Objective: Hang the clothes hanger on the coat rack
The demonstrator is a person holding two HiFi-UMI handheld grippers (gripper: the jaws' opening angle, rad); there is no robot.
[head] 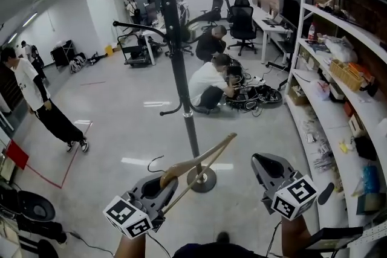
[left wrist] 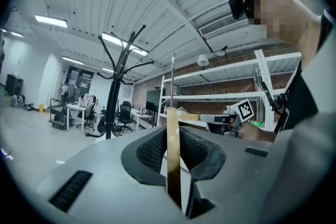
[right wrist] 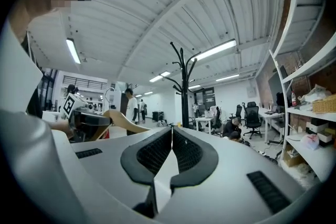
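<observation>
Approach to the rack, seen from the head and from both gripper views. The left gripper (head: 162, 184) has its ribbed black pads clamped on one arm of the wooden clothes hanger (head: 202, 161). The hanger's long axis slants from the jaws up and to the right, toward the foot of the coat rack (head: 175, 51). In the left gripper view the hanger (left wrist: 173, 157) shows as a smooth, pale, varnished bar standing edge-on between the pads, with a thin metal stem rising above it, probably the hook. The right gripper (head: 261, 165) is beside the left one, its jaws pressed together on nothing. The rack is a slim black metal pole on a round disc base, with curved prongs branching at mid-height and at the top. It stands upright ahead of both grippers and well apart from them (left wrist: 113, 94). Judged from this, the hook must be brought forward and raised to a prong, and the left gripper, which holds the hanger, would do that.
</observation>
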